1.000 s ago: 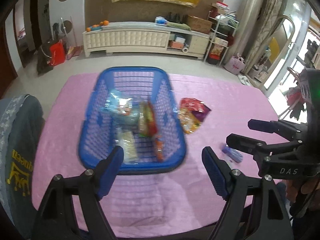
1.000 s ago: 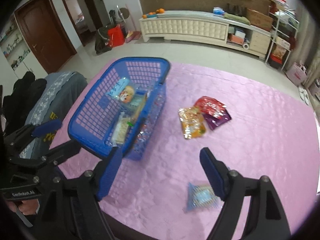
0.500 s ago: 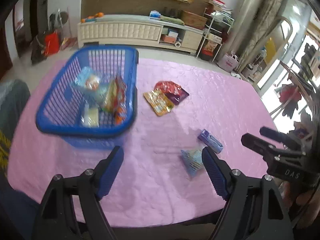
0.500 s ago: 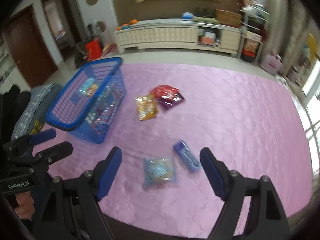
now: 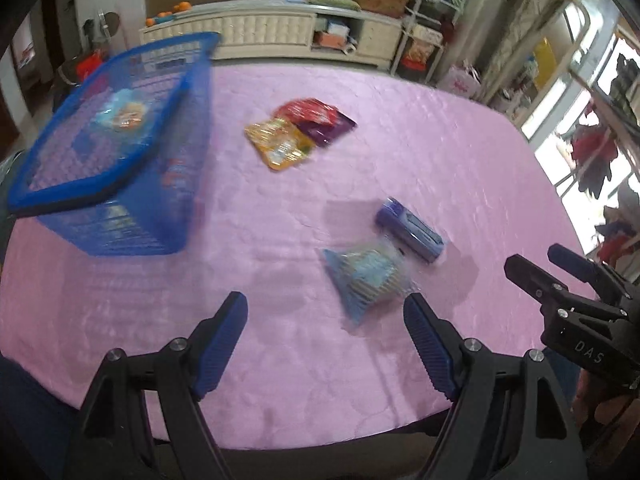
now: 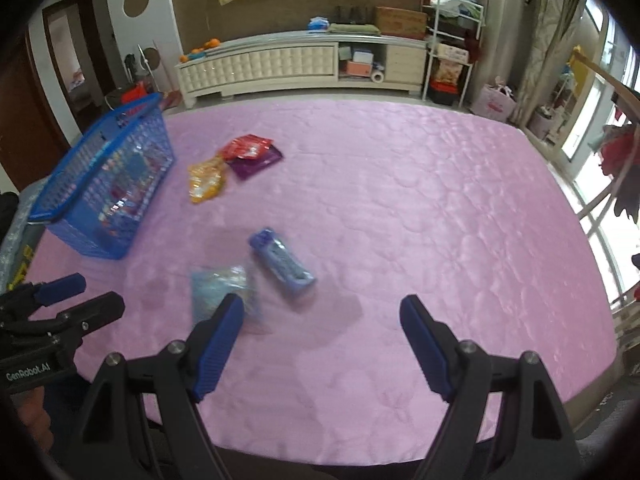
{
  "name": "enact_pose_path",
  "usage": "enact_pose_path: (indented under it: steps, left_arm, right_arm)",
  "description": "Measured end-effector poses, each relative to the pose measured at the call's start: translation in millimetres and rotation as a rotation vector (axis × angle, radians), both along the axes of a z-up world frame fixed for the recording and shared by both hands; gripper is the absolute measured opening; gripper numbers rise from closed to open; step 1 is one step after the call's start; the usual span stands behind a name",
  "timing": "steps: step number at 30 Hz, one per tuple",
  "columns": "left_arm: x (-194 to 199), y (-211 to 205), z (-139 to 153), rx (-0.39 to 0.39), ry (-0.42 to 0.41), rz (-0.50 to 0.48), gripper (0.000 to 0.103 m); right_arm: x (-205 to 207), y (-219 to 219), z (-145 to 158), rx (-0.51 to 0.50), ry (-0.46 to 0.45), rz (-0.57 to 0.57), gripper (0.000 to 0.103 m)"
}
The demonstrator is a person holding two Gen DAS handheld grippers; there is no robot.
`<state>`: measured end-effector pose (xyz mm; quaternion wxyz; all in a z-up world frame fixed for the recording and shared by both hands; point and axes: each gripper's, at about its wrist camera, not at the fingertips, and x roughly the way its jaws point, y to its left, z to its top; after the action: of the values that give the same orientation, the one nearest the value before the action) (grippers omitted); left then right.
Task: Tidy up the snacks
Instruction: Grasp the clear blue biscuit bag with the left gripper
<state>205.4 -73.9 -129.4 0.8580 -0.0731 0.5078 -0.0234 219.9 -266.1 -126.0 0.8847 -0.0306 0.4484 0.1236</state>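
Fingers of both the left gripper [image 5: 325, 310] and right gripper [image 6: 322, 314] stand wide, empty. Pale blue packet [image 5: 366, 276] and blue box [image 6: 282, 262] lie mid-frame, unsorted; blue basket [image 5: 108, 152], upper left, evidently awaits them.

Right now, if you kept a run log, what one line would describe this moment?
left gripper: open, empty | right gripper: open, empty | blue basket: holds snacks | four snack packs loose on pink cloth

Blue basket [image 5: 108, 152] motion-blurred, its packets unreadable through the mesh; light-blue snack bag [image 6: 222, 294] smeared, partly behind a right gripper finger [image 6: 218, 344]; labels on purple pack [image 5: 410, 230] illegible.
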Motion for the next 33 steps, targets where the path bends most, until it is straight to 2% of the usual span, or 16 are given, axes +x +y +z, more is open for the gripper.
enact_pose_path:
  steps: [6, 13, 19, 22, 27, 28, 32, 33]
  left_arm:
    - [26.0, -35.5, -29.4, 0.042, 0.073, -0.071, 0.079]
    - [57.9, -50.6, -63.3, 0.027, 0.148, -0.061, 0.079]
    - [77.4, -57.2, -77.1, 0.057, 0.181, -0.025, 0.079]
    - [84.2, -59.6, -84.5, 0.061, 0.195, -0.017, 0.086]
    - [91.1, -71.5, -90.4, 0.129, 0.211, -0.049, 0.086]
    - [90.2, -73.4, -90.4, 0.132, 0.212, -0.054, 0.083]
    - [79.8, -72.1, -84.4, 0.101, 0.191, -0.071, 0.057]
    - [77.6, -68.6, -83.3, 0.079, 0.186, -0.078, 0.056]
  right_arm:
    - [12.2, -23.8, -22.3, 0.039, 0.043, -0.037, 0.084]
    - [25.8, -47.6, -48.8, 0.074, 0.086, -0.081, 0.084]
    - [32.7, -53.3, -60.2, 0.113, 0.098, -0.076, 0.084]
    - [33.1, -55.9, -64.2, 0.123, 0.106, -0.074, 0.084]
    - [33.9, -58.1, -68.7, 0.127, 0.123, -0.079, 0.084]
    - [33.7, -58.1, -68.6, 0.126, 0.124, -0.081, 0.084]
    - [33.3, -54.0, -67.9, 0.127, 0.132, -0.079, 0.084]
    - [33.0, -52.0, -67.5, 0.128, 0.136, -0.075, 0.084]
